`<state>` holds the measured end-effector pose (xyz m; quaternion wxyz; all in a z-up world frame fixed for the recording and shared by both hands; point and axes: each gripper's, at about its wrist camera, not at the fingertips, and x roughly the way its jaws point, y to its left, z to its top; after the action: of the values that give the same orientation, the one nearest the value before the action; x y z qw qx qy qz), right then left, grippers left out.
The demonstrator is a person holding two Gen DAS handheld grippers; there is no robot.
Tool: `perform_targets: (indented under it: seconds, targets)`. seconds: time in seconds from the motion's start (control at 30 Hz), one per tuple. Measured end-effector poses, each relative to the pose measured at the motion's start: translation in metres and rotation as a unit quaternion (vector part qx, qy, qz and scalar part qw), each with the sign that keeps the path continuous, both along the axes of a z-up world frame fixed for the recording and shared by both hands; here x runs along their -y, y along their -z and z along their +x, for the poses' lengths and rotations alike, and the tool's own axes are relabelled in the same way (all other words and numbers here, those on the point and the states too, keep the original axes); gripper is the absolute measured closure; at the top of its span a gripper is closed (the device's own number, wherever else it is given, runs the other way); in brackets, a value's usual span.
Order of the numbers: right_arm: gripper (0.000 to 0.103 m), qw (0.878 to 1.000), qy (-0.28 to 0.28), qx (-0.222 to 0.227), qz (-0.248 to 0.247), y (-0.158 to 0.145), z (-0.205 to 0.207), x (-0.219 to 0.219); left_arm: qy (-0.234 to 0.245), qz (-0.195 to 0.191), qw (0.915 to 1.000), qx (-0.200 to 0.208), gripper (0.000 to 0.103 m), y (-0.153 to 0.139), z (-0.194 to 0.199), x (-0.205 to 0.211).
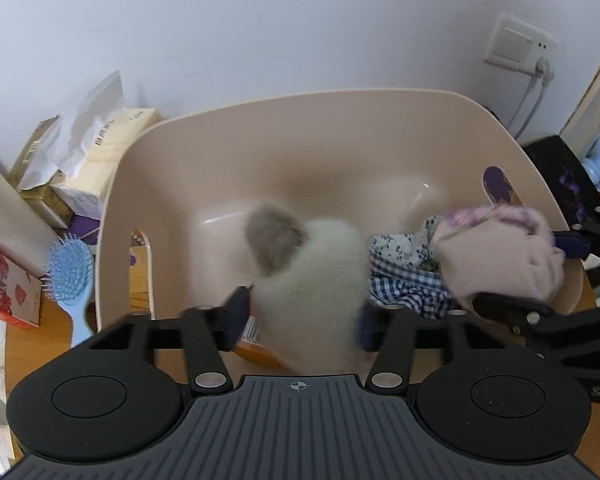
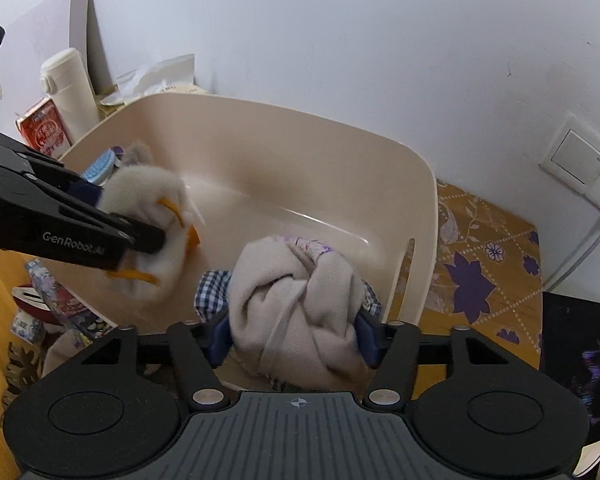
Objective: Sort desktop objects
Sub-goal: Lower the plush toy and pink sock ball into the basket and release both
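Plush toy (image 1: 312, 276): over beige bin (image 1: 340, 128), long axis upright, grey end up (blurred)
Left hand-held gripper (image 1: 300, 320): jaws apart, toy between
Right hand-held gripper (image 2: 296, 336): jaws apart around pink cloth (image 2: 300, 300)

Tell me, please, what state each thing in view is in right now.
Left gripper: fingers open around the plush toy.
Plush toy: blurred, over the basin.
Right gripper: fingers open, pink cloth bundle between them.
Pink cloth bundle: crumpled, on the checked cloth in the basin.
Hairbrush: lying outside the basin.
Bottle: upright, lid shut.
Plug: in the wall socket.
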<state>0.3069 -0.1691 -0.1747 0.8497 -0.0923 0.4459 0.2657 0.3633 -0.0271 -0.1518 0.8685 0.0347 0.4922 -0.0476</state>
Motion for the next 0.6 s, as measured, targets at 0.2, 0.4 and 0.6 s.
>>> perform_targets:
  seconds: [0.2,0.4,0.6]
  targets:
    - [0.01,1.0,0.006,0.017,0.016,-0.013,-0.006,0.006,-0.012,0.008,0.9999,-0.004,0.034,-0.002,-0.003,-0.001]
    - [0.0,0.999,0.007,0.039,0.018,-0.028,-0.014,0.011,-0.032,0.007,0.9994,-0.007,0.028,-0.007,-0.013,-0.006]
    - [0.0,0.998,0.012,0.052,0.023,-0.04,-0.025,0.019,-0.041,0.0,0.9991,0.007,0.027,-0.021,-0.026,-0.01]
